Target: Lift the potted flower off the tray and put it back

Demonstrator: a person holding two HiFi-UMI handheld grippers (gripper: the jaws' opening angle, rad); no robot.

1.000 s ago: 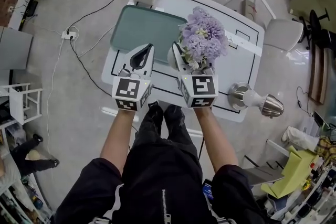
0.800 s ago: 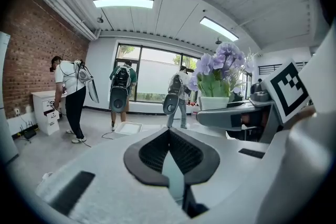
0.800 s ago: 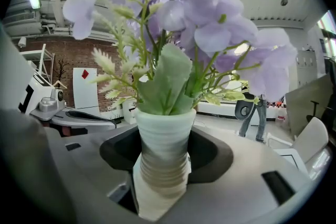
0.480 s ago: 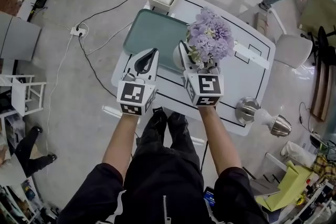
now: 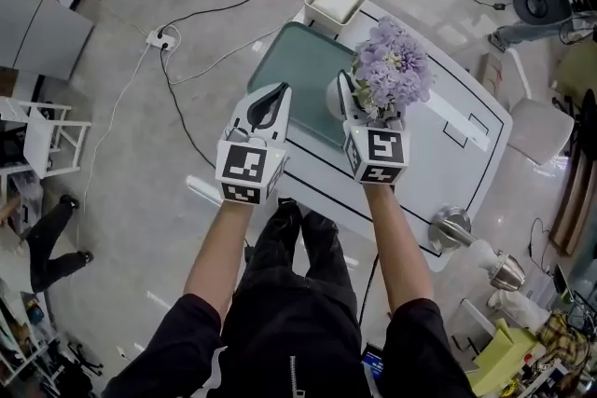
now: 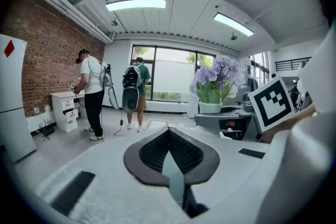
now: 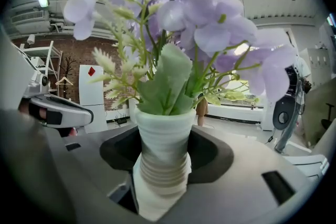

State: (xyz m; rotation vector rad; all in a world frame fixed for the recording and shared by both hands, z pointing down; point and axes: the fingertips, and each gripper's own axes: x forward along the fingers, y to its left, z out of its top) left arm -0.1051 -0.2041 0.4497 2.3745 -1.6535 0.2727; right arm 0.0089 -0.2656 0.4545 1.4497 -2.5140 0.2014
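The potted flower (image 5: 392,65), purple blooms in a ribbed white pot (image 7: 164,152), hangs in the air at the right edge of the green tray (image 5: 300,61). My right gripper (image 5: 368,100) is shut on the pot, with both jaws pressing on its sides (image 7: 165,136). To its left, my left gripper (image 5: 278,93) hovers over the tray's near left part. Its tips meet and it holds nothing (image 6: 169,131). In the left gripper view the flower (image 6: 216,78) shows to the right, beside the right gripper's marker cube (image 6: 273,102).
The tray lies on a white table (image 5: 438,140) with black lines. A white square container (image 5: 334,3) sits at the table's far end and a metal lamp-like object (image 5: 471,242) at its near right corner. Cables cross the floor (image 5: 177,42). Two people (image 6: 92,92) stand far off.
Both grippers have moved together across the table, the right one carrying the flower from beside the tray's right edge to over that edge. Grips are unchanged.
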